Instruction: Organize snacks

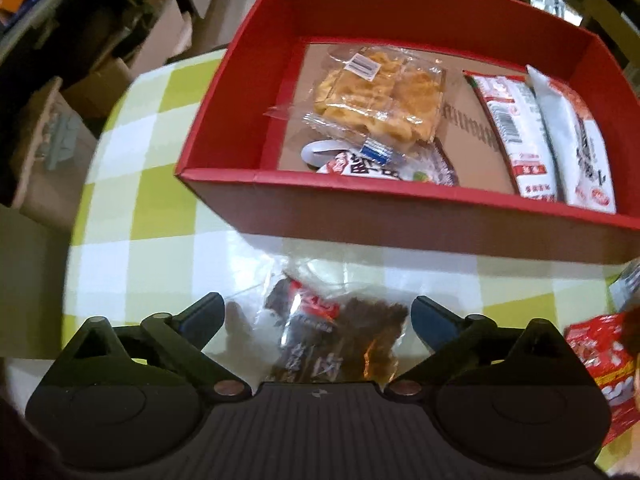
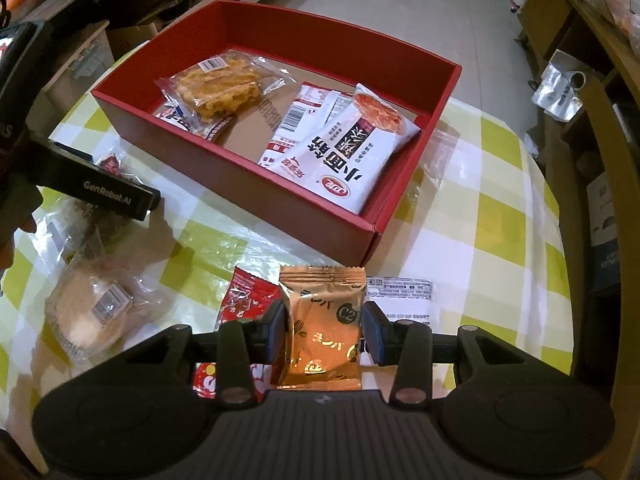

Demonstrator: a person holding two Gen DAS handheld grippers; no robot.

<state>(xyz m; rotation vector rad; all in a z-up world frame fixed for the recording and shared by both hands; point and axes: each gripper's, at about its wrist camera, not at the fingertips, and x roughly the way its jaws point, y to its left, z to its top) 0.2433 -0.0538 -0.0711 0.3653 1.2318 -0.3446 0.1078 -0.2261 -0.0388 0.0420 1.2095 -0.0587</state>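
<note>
The left hand-held gripper (image 1: 318,316) hovers with its fingers spread wide over a dark snack packet (image 1: 332,340) lying on the checked surface (image 1: 132,208), the packet between them but untouched, just before the red box (image 1: 400,208). To the right, the right hand-held gripper (image 2: 324,328) is clamped on a gold snack packet (image 2: 320,332), near the box's front corner.

Cluttered home dining room: checked tablecloth (image 2: 500,184), tiled floor (image 2: 400,12), cardboard boxes (image 1: 132,56).
</note>
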